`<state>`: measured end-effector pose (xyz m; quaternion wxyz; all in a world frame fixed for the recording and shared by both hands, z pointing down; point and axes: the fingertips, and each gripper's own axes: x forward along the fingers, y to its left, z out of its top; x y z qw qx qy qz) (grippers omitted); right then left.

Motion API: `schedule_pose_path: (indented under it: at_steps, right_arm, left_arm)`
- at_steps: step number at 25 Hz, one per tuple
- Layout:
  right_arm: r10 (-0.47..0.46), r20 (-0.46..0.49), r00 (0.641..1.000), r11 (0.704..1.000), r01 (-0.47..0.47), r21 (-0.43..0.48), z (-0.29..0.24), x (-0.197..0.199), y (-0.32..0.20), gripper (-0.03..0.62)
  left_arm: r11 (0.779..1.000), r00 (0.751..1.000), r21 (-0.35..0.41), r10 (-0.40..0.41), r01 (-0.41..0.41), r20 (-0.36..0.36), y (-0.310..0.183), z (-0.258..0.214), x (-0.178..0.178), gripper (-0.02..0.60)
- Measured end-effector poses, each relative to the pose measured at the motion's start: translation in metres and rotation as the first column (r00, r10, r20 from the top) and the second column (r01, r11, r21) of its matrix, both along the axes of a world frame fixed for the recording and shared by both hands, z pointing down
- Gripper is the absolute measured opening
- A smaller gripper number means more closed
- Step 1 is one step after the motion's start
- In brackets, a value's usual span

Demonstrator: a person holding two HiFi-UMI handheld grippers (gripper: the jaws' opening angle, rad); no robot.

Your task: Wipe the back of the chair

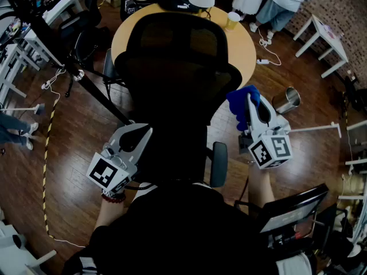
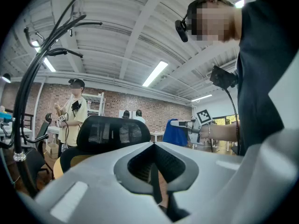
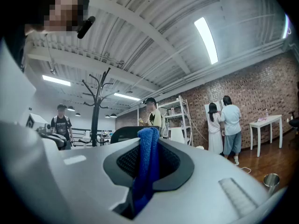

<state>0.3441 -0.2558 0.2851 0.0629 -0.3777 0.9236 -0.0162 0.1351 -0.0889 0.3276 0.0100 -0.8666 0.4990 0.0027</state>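
The left gripper [image 1: 144, 132] sits at the chair's 7 o'clock, its jaws pressed together with nothing between them. At 4 o'clock the right gripper [image 1: 251, 99] is clamped on a blue cloth [image 1: 239, 104], held just beside the right edge of the black mesh chair back [image 1: 172, 67]. Beyond, at 12 o'clock, the chair faces a round wooden tabletop [image 1: 243, 49].

chair back [image 1: 178, 62]: matt black mesh | cloth [image 1: 239, 101]: fuzzy blue terry | floor [image 1: 74, 153]: glossy dark wood

Wood floor [image 1: 74, 153]: office chair [image 1: 178, 85], round table [image 1: 242, 46], metal bin [image 1: 287, 101].
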Motion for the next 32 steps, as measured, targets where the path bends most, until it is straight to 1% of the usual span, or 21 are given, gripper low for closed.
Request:
schedule_pose_path:
  at_steps: [3,5,6,8,9,11,12,13,15,17,19,20,21,24,26,28,31,32]
  right_arm:
    - [0.086,0.007,0.996,0.996,-0.086,0.029,-0.016,-0.015,-0.007,0.038]
    - [0.128,0.027,0.991,0.991,-0.129,0.037,-0.033,-0.035,-0.015,0.038]
    - [0.149,0.032,0.988,0.988,-0.150,0.041,-0.040,-0.046,-0.020,0.038]
    - [0.213,0.023,0.977,0.976,-0.213,0.050,-0.047,-0.064,-0.034,0.038]
    - [0.260,0.021,0.965,0.964,-0.260,0.053,-0.048,-0.070,-0.041,0.038]
    - [0.360,0.020,0.933,0.931,-0.360,0.066,-0.051,-0.083,-0.055,0.038]
    - [0.402,0.010,0.916,0.913,-0.401,0.077,-0.052,-0.091,-0.061,0.038]
    - [0.437,-0.009,0.900,0.896,-0.434,0.091,-0.053,-0.099,-0.068,0.038]
    - [0.487,-0.058,0.871,0.871,-0.480,0.109,-0.054,-0.113,-0.083,0.038]
    - [0.506,-0.102,0.857,0.862,-0.498,0.096,-0.054,-0.123,-0.098,0.038]
    - [0.509,-0.131,0.851,0.861,-0.503,0.075,-0.051,-0.128,-0.112,0.038]
    - [0.516,-0.145,0.845,0.857,-0.511,0.068,-0.048,-0.129,-0.120,0.038]
    - [0.526,-0.162,0.835,0.850,-0.523,0.064,-0.044,-0.129,-0.127,0.038]
    - [0.555,-0.241,0.796,0.828,-0.556,0.068,-0.034,-0.127,-0.148,0.038]
    - [0.562,-0.285,0.776,0.820,-0.568,0.072,-0.034,-0.130,-0.159,0.038]
    - [0.568,-0.320,0.758,0.811,-0.581,0.065,-0.034,-0.131,-0.166,0.038]
    - [0.586,-0.372,0.720,0.785,-0.618,0.043,-0.026,-0.121,-0.164,0.038]
    - [0.585,-0.379,0.717,0.782,-0.622,0.032,-0.023,-0.121,-0.165,0.038]
  left_arm:
    - [0.997,0.997,-0.028,0.070,-0.070,0.023,0.009,0.012,-0.012,0.005]
    - [0.993,0.993,-0.044,0.109,-0.107,0.039,0.016,0.013,-0.025,0.005]
    - [0.992,0.993,-0.054,0.115,-0.113,0.036,0.017,0.013,-0.033,0.005]
    - [0.992,0.994,-0.058,0.110,-0.110,-0.010,0.013,0.011,-0.051,0.005]
    - [0.992,0.992,-0.041,0.118,-0.120,-0.046,0.010,0.007,-0.061,0.005]
    - [0.984,0.980,0.037,0.175,-0.172,-0.091,0.007,-0.009,-0.074,0.005]
    - [0.978,0.976,0.073,0.200,-0.194,-0.092,0.006,-0.017,-0.078,0.005]
    - [0.974,0.974,0.091,0.213,-0.206,-0.079,0.005,-0.021,-0.082,0.005]
    - [0.976,0.977,0.075,0.209,-0.206,-0.035,0.001,-0.020,-0.092,0.005]
    - [0.981,0.981,0.044,0.190,-0.191,0.033,-0.005,-0.007,-0.105,0.005]
    - [0.981,0.976,0.020,0.191,-0.194,0.108,-0.006,0.008,-0.114,0.005]
    - [0.980,0.972,0.005,0.198,-0.201,0.123,-0.005,0.017,-0.117,0.005]
    - [0.978,0.971,-0.018,0.209,-0.208,0.117,-0.003,0.025,-0.118,0.005]
    - [0.970,0.971,-0.097,0.231,-0.224,0.066,-0.005,0.045,-0.123,0.005]
    - [0.966,0.970,-0.132,0.234,-0.223,0.072,-0.011,0.051,-0.128,0.005]
    - [0.962,0.968,-0.152,0.240,-0.228,0.070,-0.014,0.055,-0.129,0.005]
    - [0.953,0.963,-0.170,0.264,-0.251,0.056,-0.010,0.059,-0.123,0.005]
    - [0.953,0.962,-0.170,0.265,-0.252,0.060,-0.009,0.059,-0.123,0.005]
